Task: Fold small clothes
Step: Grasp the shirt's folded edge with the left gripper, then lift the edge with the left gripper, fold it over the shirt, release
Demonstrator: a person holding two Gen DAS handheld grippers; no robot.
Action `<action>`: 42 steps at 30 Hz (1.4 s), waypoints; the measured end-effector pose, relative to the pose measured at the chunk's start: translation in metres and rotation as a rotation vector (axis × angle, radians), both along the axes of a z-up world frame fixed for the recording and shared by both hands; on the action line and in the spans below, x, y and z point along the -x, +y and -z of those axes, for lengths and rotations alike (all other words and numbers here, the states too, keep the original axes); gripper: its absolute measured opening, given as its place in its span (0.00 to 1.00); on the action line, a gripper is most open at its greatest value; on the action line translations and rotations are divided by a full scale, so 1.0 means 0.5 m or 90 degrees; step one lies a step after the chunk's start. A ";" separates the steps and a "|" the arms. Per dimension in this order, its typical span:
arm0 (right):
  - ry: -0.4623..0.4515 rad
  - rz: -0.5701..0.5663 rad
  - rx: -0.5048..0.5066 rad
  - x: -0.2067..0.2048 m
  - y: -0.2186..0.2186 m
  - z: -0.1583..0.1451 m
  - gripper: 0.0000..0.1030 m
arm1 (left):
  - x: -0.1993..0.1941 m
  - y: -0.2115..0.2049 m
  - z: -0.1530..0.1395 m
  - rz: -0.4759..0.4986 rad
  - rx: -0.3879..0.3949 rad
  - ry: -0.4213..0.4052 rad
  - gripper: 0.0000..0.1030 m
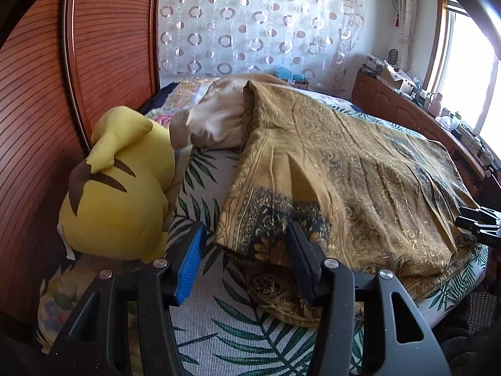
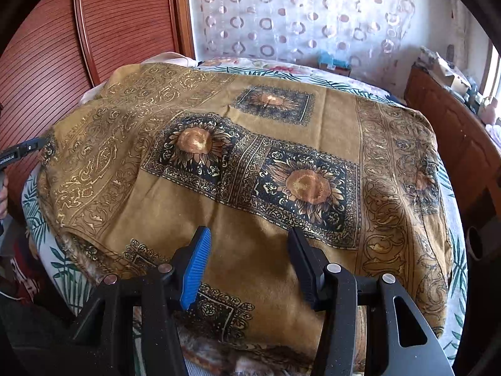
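From our left tool's camera, we see the left gripper [image 1: 245,260] spread wide with nothing pinched, hanging right by the near corner of the golden cloth [image 1: 344,169], which lies on the leafy bed sheet [image 1: 216,322] beside a yellow plush toy [image 1: 119,194]. From our right tool's camera, the right gripper [image 2: 247,263] is spread wide too, over the cloth's near edge with nothing pinched. We think we should each grab a near corner and lift together so the fold stays neat.

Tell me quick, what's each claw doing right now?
Left gripper: open, holding nothing, over the golden scarf's corner.
Right gripper: open, empty, above the scarf.
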State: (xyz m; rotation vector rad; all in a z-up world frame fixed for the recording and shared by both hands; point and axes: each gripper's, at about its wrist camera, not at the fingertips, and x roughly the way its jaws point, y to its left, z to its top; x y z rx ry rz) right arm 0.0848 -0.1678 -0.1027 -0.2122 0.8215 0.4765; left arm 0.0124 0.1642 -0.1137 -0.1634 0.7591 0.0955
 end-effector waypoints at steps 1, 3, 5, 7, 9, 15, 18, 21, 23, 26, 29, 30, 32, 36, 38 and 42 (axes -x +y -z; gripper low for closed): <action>-0.002 0.000 0.002 -0.001 0.003 0.001 0.52 | 0.000 0.000 0.005 0.000 0.005 0.004 0.52; -0.009 -0.002 0.005 -0.001 0.006 0.004 0.54 | 0.000 0.003 0.015 -0.002 0.015 0.012 0.52; -0.020 -0.006 0.015 0.014 0.022 0.012 0.59 | -0.002 0.005 0.022 -0.003 0.026 0.017 0.52; -0.040 -0.009 0.032 0.031 0.030 0.017 0.63 | -0.003 0.006 0.026 -0.005 0.037 0.020 0.52; -0.036 0.011 0.020 0.033 0.026 0.019 0.71 | -0.003 0.003 0.028 -0.001 0.043 0.022 0.52; -0.026 0.029 0.013 0.031 0.020 0.022 0.79 | -0.003 -0.011 0.037 0.008 0.045 0.028 0.52; -0.024 0.029 0.013 0.030 0.020 0.022 0.80 | -0.002 -0.015 0.037 0.008 0.045 0.024 0.52; -0.024 0.030 0.012 0.029 0.018 0.022 0.81 | -0.002 -0.017 0.036 0.012 0.054 0.020 0.52; -0.025 0.032 0.013 0.031 0.018 0.021 0.82 | -0.001 -0.021 0.037 0.020 0.058 0.016 0.49; -0.022 0.038 0.012 0.034 0.016 0.019 0.82 | -0.002 -0.031 0.038 0.030 0.049 0.015 0.41; -0.018 0.045 0.014 0.037 0.014 0.017 0.82 | -0.003 -0.034 0.038 0.036 0.049 0.016 0.24; -0.018 0.048 0.013 0.038 0.013 0.017 0.82 | -0.004 -0.034 0.038 0.040 0.052 0.017 0.16; -0.024 0.050 0.012 0.046 0.010 0.017 0.83 | -0.006 -0.035 0.038 0.044 0.060 0.015 0.11; -0.027 0.068 0.012 0.056 0.001 0.021 0.88 | 0.002 -0.042 0.013 0.051 0.074 -0.030 0.09; -0.029 0.066 0.012 0.058 -0.002 0.021 0.89 | 0.010 -0.052 -0.012 0.054 0.071 -0.062 0.09; -0.019 0.039 0.012 0.062 -0.016 0.018 0.89 | 0.005 -0.078 -0.069 0.075 0.073 -0.114 0.08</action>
